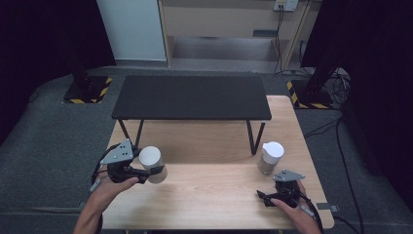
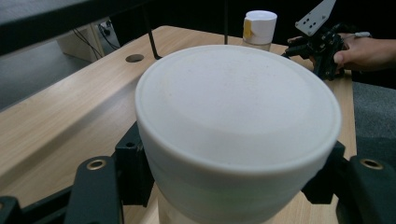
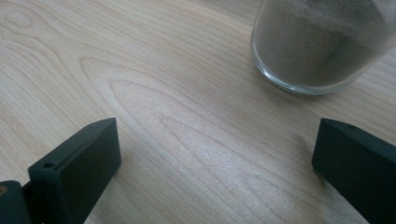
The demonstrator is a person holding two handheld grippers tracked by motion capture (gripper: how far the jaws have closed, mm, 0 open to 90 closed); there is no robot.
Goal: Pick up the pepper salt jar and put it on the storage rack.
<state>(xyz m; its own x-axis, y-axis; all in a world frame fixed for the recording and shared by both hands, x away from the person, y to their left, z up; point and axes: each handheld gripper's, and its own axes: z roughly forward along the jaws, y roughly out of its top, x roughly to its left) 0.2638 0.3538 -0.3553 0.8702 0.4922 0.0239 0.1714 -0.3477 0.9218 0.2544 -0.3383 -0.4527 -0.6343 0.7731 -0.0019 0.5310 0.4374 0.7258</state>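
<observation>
Risk: your left gripper [image 1: 146,171] clamps the white-lidded round glass jar [image 1: 152,164] by its cap, lifted off the light wooden table [image 1: 214,195]; a loose lid lets the body drop. Your right gripper [image 1: 265,197] lies unclenched, near the second white-capped jar [image 1: 270,157].

Two hand-held grippers, both black. Left gripper [image 1: 146,171], at lower left of the high view: grey three-cornered plate drilled with small holes; brass-coloured screw sockets on its black jaw arms. Right gripper [image 1: 262,197], at lower right: matching grey plate, blocky matte jaws, trailing black cable. Forearms bare, unsleeved.
</observation>
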